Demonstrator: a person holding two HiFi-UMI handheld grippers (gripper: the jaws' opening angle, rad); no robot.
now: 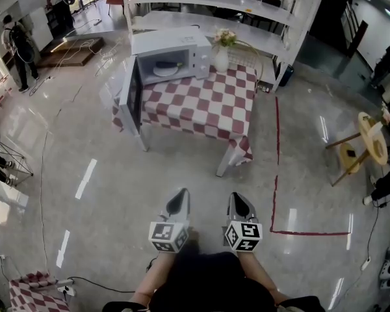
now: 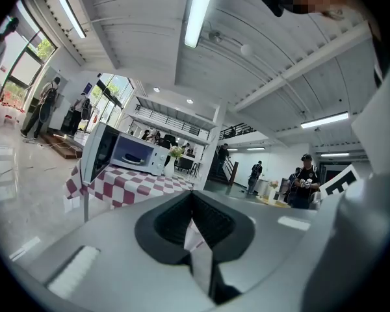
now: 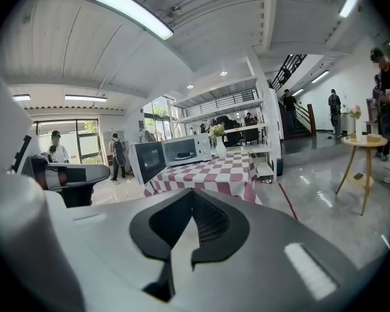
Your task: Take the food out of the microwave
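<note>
Head view: dish (image 1: 164, 68) inside open microwave (image 1: 182, 43), far beyond both closed jaws.

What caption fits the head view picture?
Left gripper and right gripper, both shut and empty, face a checkered table whose open microwave holds a plate.

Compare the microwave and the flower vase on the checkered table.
The microwave is a wide box; the vase beside it is slim and upright. The microwave stands open, its door swung out past the checkered table, with a plate inside; the vase holds flowers. Both are white and stand at the table's far end.
</note>
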